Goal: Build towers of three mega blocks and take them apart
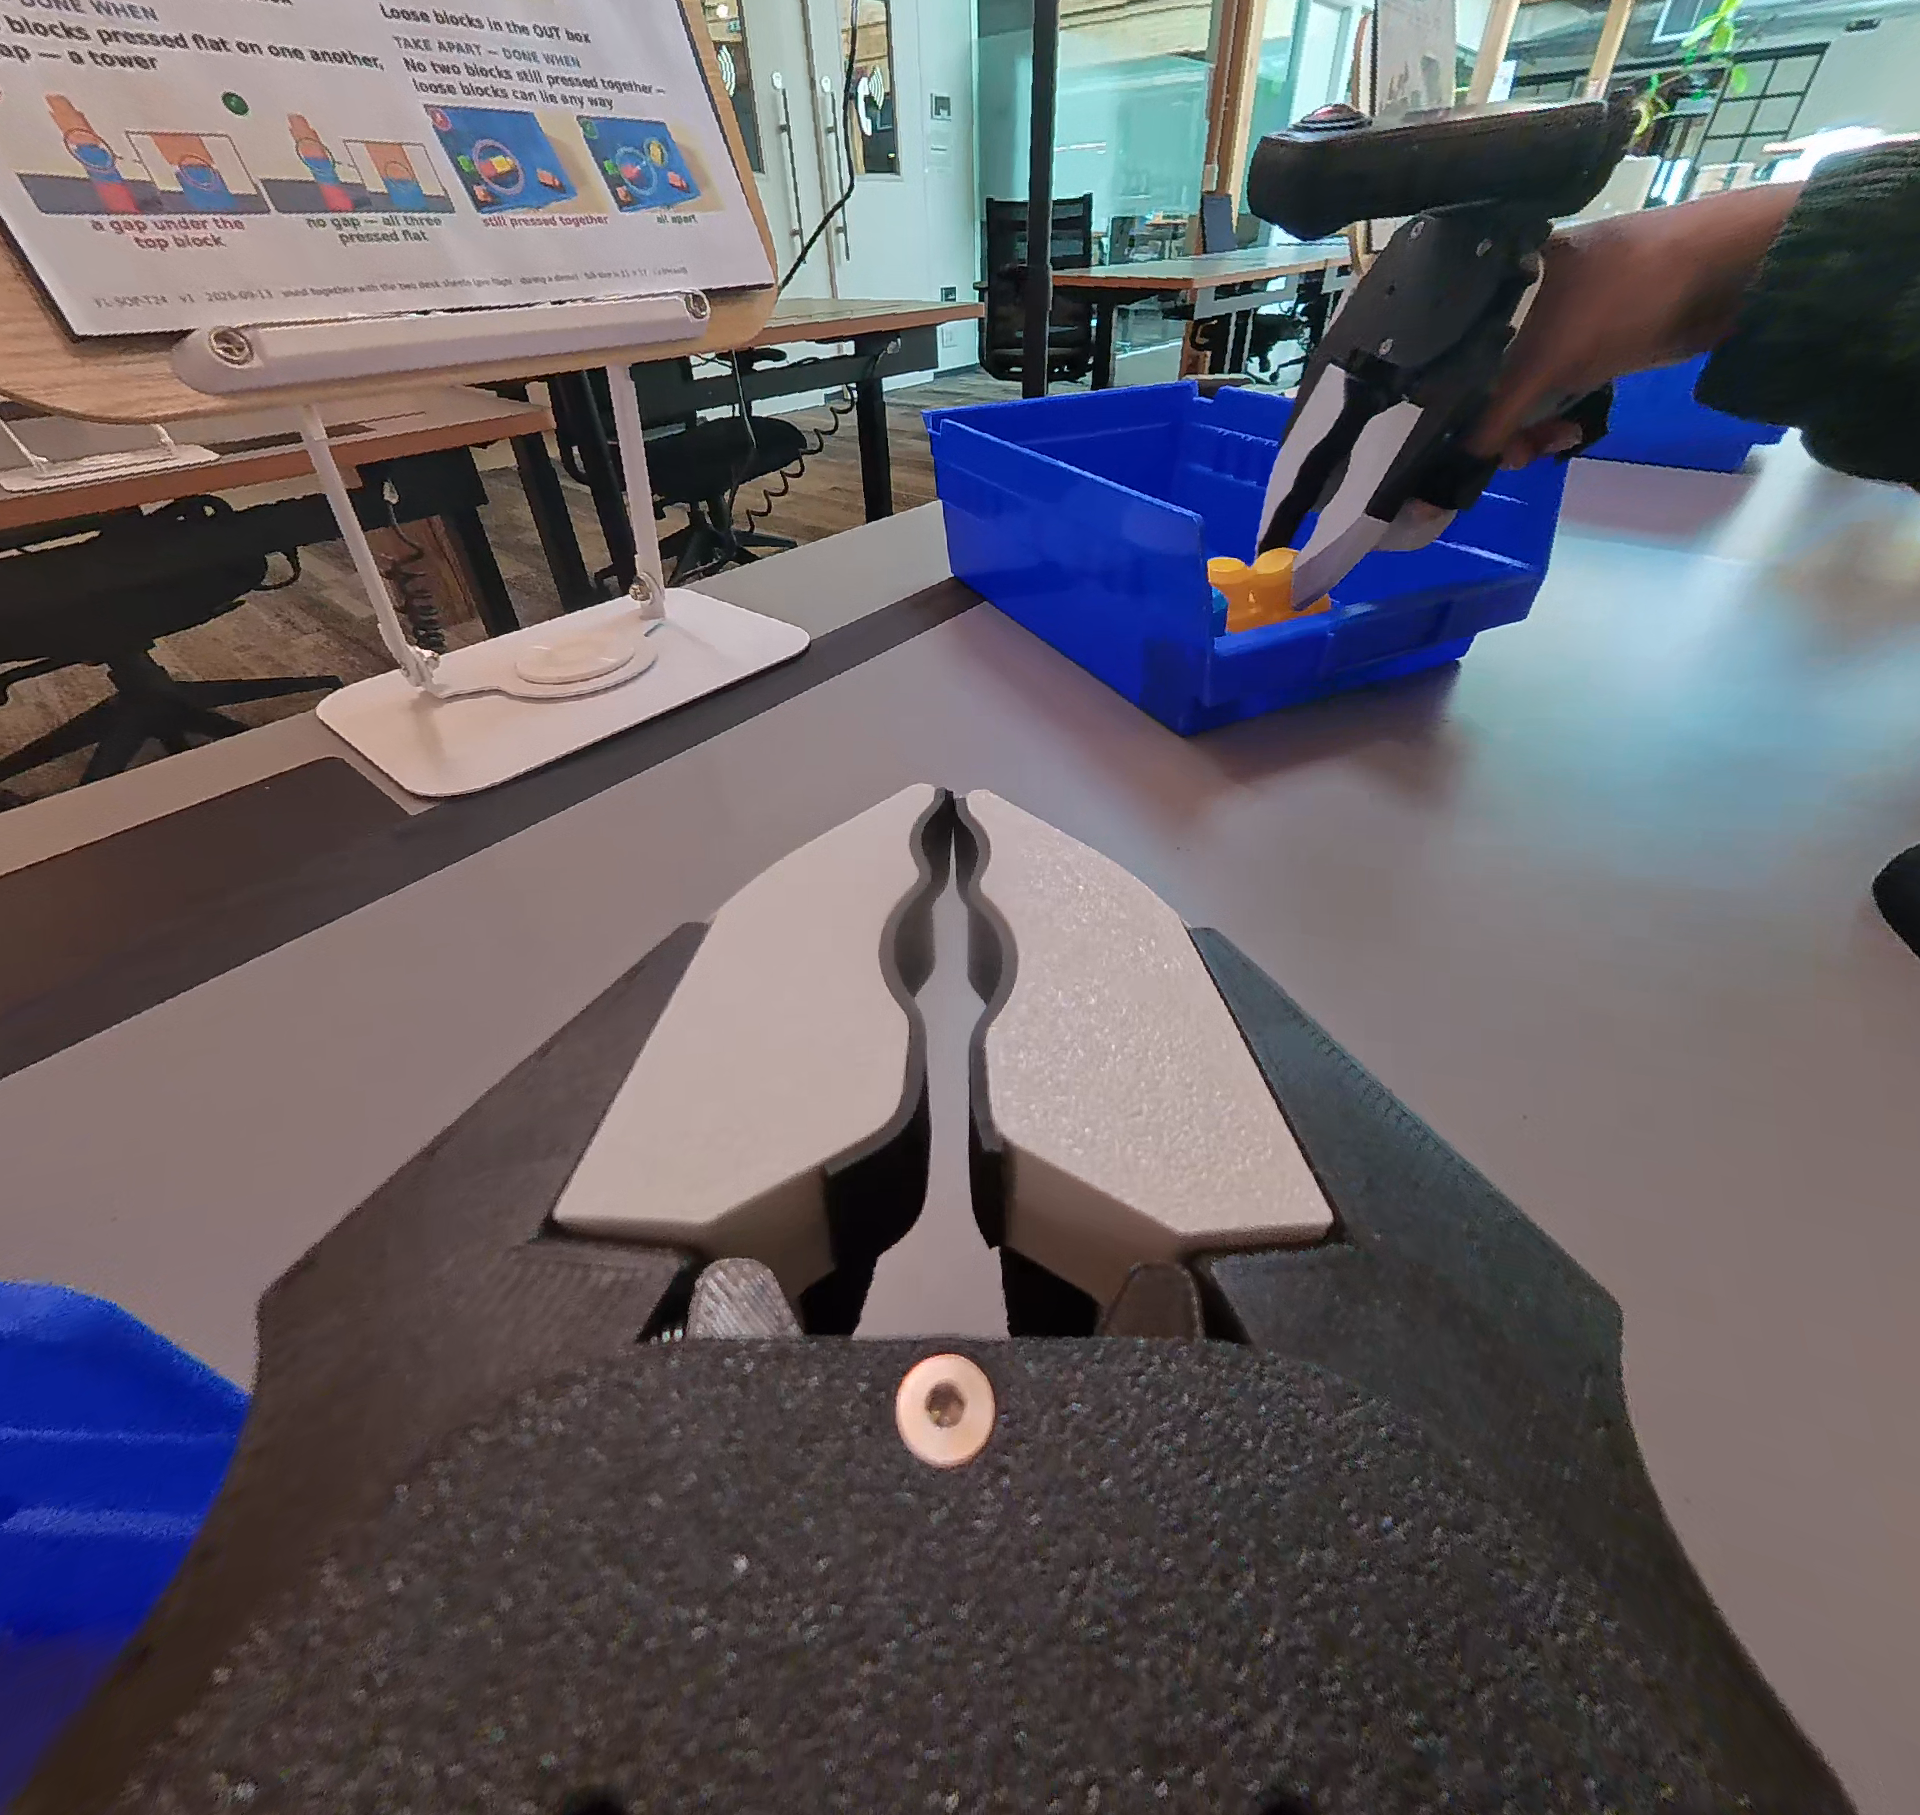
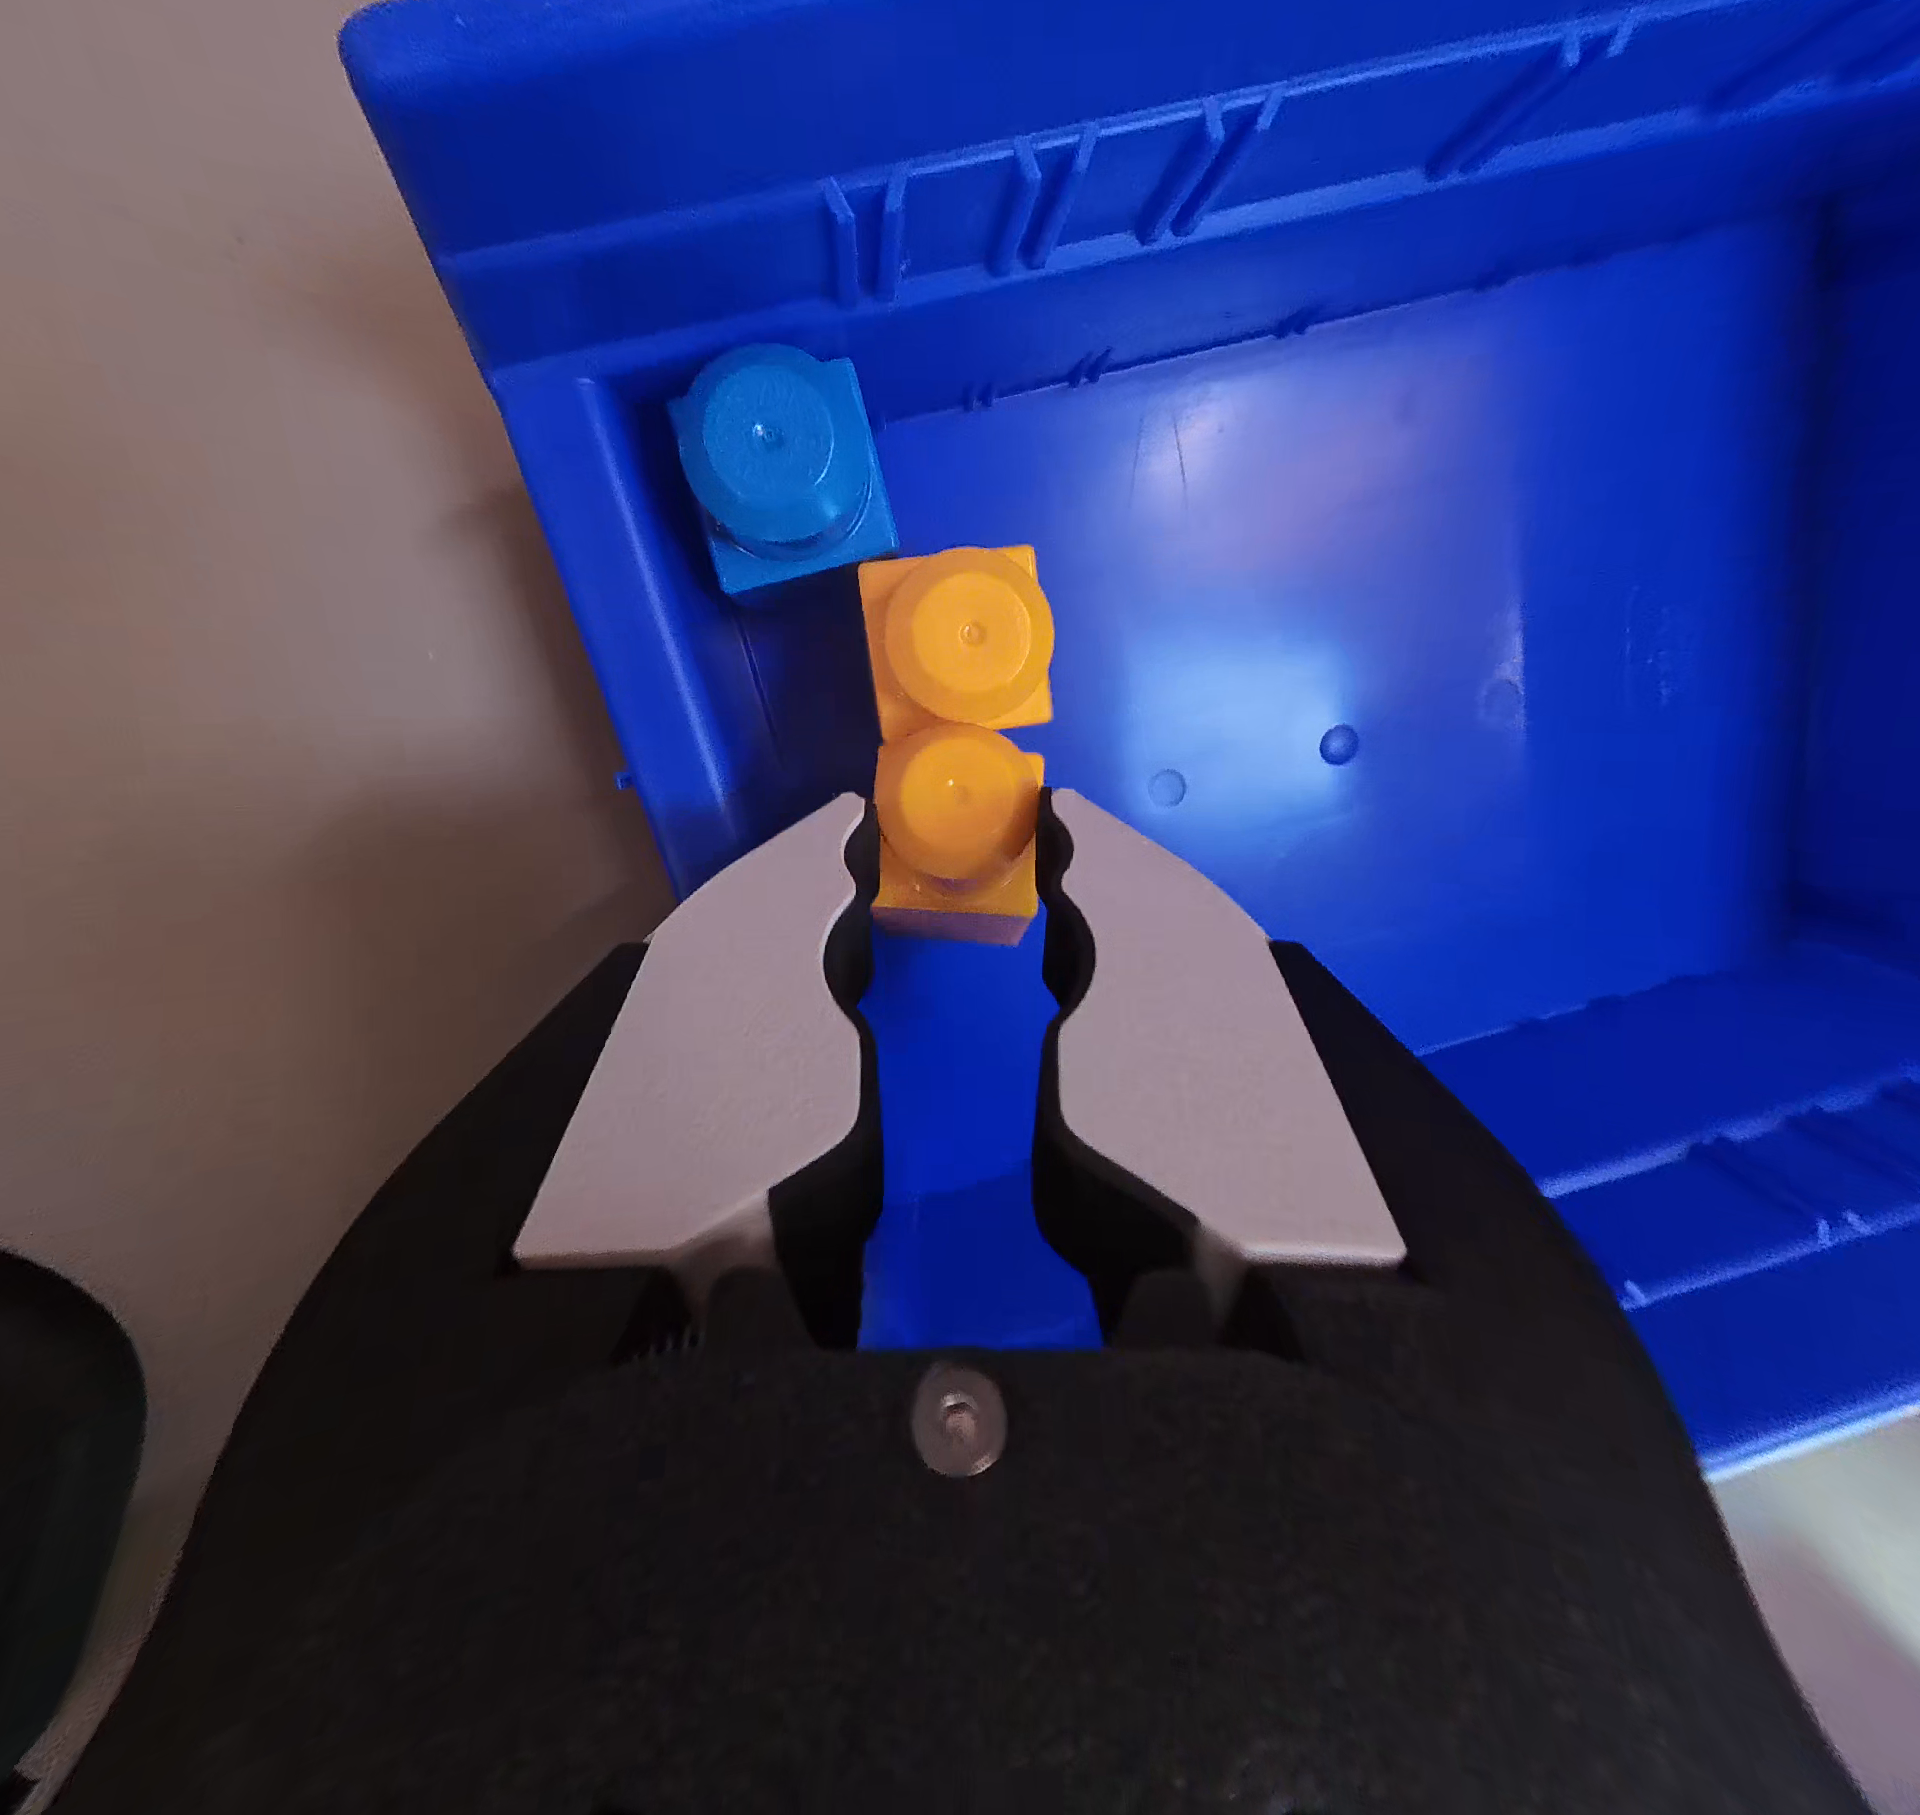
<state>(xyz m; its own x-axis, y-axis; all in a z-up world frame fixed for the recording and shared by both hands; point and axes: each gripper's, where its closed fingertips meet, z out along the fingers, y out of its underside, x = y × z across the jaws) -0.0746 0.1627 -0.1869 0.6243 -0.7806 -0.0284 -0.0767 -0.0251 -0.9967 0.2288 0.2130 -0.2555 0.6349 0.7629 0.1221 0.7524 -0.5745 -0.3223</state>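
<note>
An orange two-stud block [image 2: 961,716] stands stud-up in the blue bin [image 2: 1351,570], near its left wall. A smaller blue block [image 2: 779,477] sits in the bin's corner just beyond it. My right gripper [image 2: 954,801] reaches down into the bin, and its fingertips press both sides of the orange block's near stud. In the left wrist view the right gripper [image 1: 1294,560] is tilted down onto the orange block [image 1: 1262,596] at the bin's [image 1: 1070,518] low front edge. My left gripper [image 1: 951,809] is shut and empty, low over the grey table.
A white stand [image 1: 561,685] with an instruction sheet is at the table's far left edge. A second blue bin [image 1: 1662,425] sits behind the person's hand. A blue object [image 1: 94,1453] lies at the lower left. A dark object [image 1: 1896,892] is at the right edge.
</note>
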